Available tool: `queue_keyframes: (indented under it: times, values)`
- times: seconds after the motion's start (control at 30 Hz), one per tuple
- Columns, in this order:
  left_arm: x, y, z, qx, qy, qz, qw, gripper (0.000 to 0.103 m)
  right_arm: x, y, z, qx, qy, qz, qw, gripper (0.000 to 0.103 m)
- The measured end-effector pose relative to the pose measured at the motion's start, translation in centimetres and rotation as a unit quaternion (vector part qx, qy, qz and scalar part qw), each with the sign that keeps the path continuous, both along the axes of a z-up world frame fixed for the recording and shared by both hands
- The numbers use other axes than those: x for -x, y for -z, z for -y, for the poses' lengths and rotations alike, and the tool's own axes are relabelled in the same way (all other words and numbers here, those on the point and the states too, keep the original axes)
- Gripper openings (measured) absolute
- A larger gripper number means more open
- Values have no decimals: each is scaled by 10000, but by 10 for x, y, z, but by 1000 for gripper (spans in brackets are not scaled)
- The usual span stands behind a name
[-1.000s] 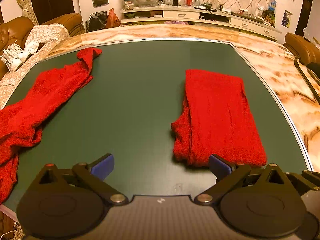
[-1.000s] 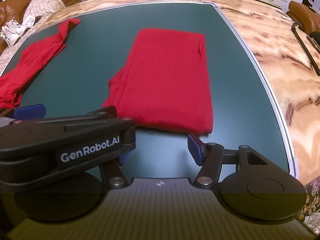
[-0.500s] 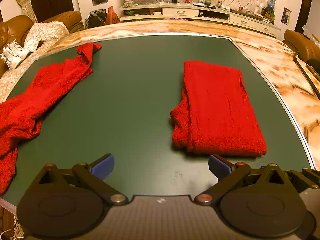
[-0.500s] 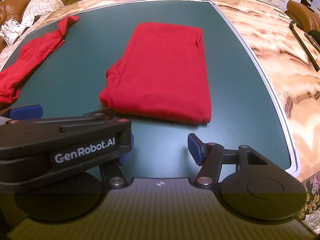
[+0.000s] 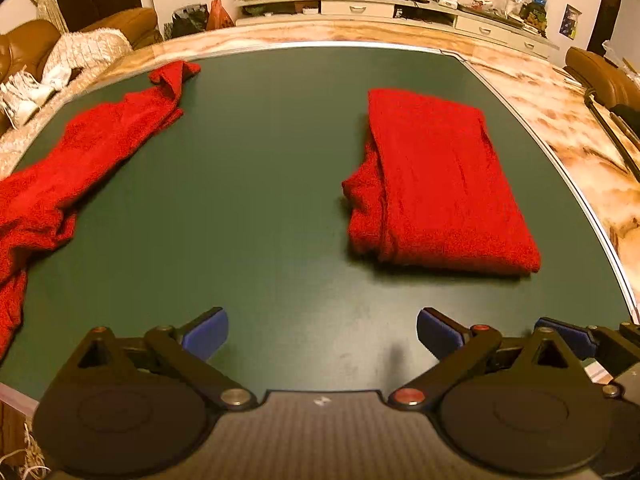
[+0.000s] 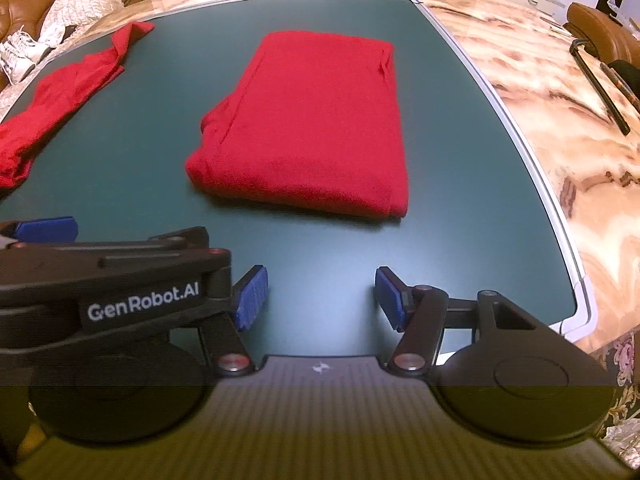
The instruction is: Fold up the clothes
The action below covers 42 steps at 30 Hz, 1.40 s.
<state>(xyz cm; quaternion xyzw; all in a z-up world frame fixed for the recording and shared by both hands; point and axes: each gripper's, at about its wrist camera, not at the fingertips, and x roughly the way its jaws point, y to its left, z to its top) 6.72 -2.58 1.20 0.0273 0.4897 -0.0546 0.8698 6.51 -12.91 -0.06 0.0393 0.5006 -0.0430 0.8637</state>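
The left gripper (image 5: pixel 322 334) hovers over the green counter (image 5: pixel 256 200), its jaws spread wide and holding nothing. The right gripper (image 6: pixel 320 296) hovers likewise, its jaws parted and empty. A folded red garment (image 6: pixel 312 124) lies flat at 12 o'clock from the right gripper, apart from it. A loose red garment (image 5: pixel 76 160) sprawls at 10 o'clock near the counter's edge.
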Motion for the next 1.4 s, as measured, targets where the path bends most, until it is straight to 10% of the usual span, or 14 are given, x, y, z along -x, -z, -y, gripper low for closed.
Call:
queue_keyframes:
  times: [1.4]
  values:
    - [10, 13, -13, -231, -107, 46, 9997, 103, 19, 12, 24, 121, 234, 493, 9984, 68]
